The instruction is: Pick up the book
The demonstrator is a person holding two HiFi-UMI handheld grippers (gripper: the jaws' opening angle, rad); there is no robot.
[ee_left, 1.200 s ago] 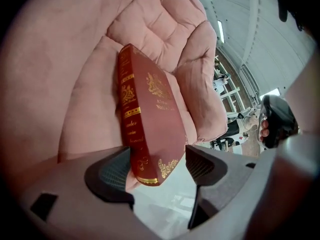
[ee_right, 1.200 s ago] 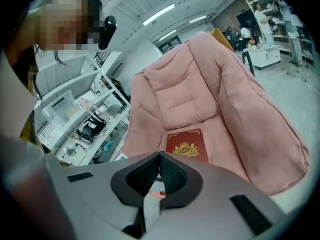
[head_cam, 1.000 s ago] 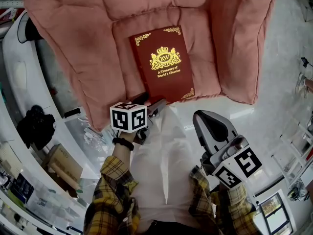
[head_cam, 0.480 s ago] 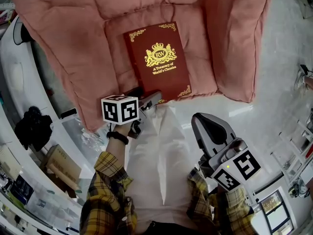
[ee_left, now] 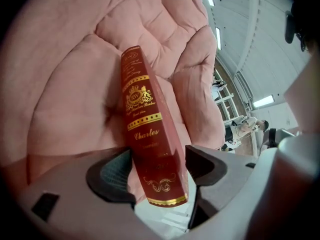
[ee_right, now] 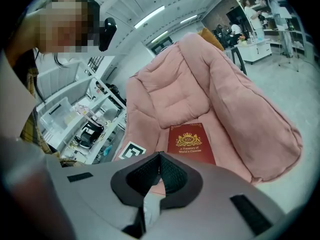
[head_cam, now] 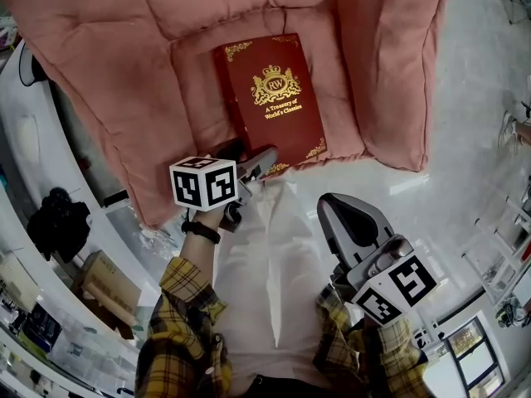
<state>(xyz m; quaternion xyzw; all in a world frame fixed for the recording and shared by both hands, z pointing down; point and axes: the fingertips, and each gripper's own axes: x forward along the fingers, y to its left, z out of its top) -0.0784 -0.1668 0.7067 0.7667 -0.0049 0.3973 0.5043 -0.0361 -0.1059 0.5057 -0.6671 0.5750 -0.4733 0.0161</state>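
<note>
While between left jaws, gilt-stamped red book (head_cam: pixel 270 98)

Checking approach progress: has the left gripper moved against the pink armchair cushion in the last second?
Yes. The left gripper advanced over the pink armchair cushion's front edge; its jaws now flank the dark red hardcover book's spine.

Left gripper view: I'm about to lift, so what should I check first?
1. The dark red hardcover book sits between the left gripper's jaws: ok.
2. Both pads touch it: ok, apparently.
3. Grip is central: not ok, at the near spine corner.
4. Book is clear of the pink padded armchair: not ok, lying on its seat.
5. The right gripper is out of the way: ok, shut, empty, held back.
</note>
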